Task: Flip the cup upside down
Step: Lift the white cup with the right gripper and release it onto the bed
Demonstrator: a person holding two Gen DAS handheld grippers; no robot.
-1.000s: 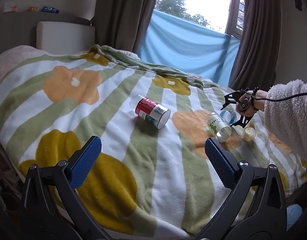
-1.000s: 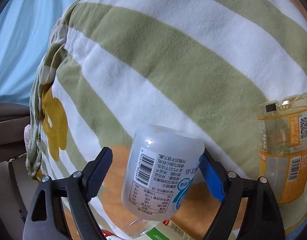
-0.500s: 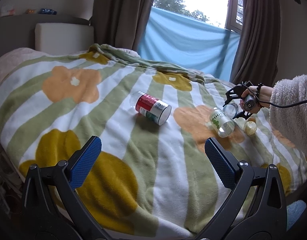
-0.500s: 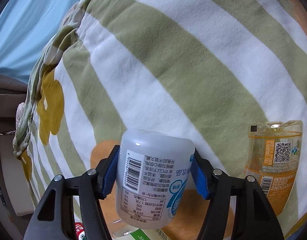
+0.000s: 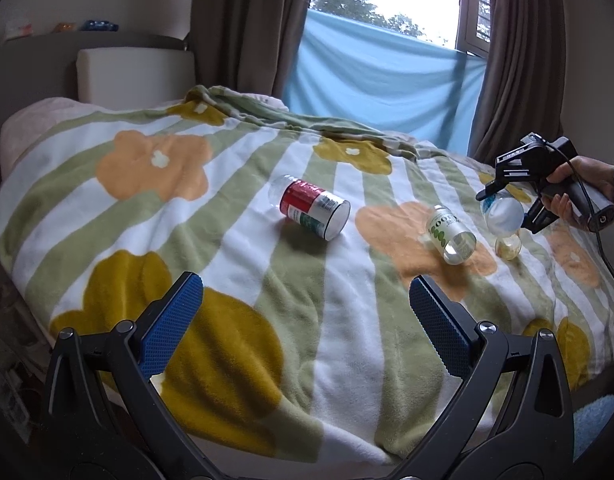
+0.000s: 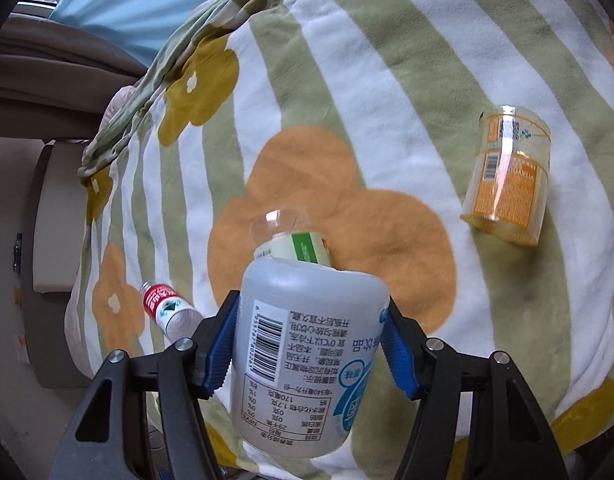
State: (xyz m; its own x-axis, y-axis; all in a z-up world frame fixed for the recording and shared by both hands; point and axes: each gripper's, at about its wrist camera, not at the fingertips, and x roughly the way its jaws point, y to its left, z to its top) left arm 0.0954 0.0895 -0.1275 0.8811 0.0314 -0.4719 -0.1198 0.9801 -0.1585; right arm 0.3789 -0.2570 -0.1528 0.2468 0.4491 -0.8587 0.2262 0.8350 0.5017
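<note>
My right gripper (image 6: 311, 344) is shut on a frosted white cup with a blue label (image 6: 307, 356), held in the air above the blanket. The left wrist view shows that same cup (image 5: 503, 212) lifted off the bed in the right gripper (image 5: 507, 212), with a hand (image 5: 587, 192) on the handle. A green-label cup (image 5: 451, 234) lies on its side on an orange flower just below it. An orange-label cup (image 6: 507, 184) lies on its side to the right. A red-label cup (image 5: 313, 210) lies mid-bed. My left gripper (image 5: 303, 320) hangs open over the near blanket, holding nothing.
A striped flower blanket (image 5: 187, 216) covers the whole bed. A headboard cushion (image 5: 135, 76) stands at the back left. Brown curtains (image 5: 247, 24) and a blue cloth (image 5: 379, 80) hang behind. The bed edge drops off at the near side and right.
The right gripper shut on the white cup and lifted it off the blanket, pulling back so more of the bed shows. The left gripper stayed open and nearly still.
</note>
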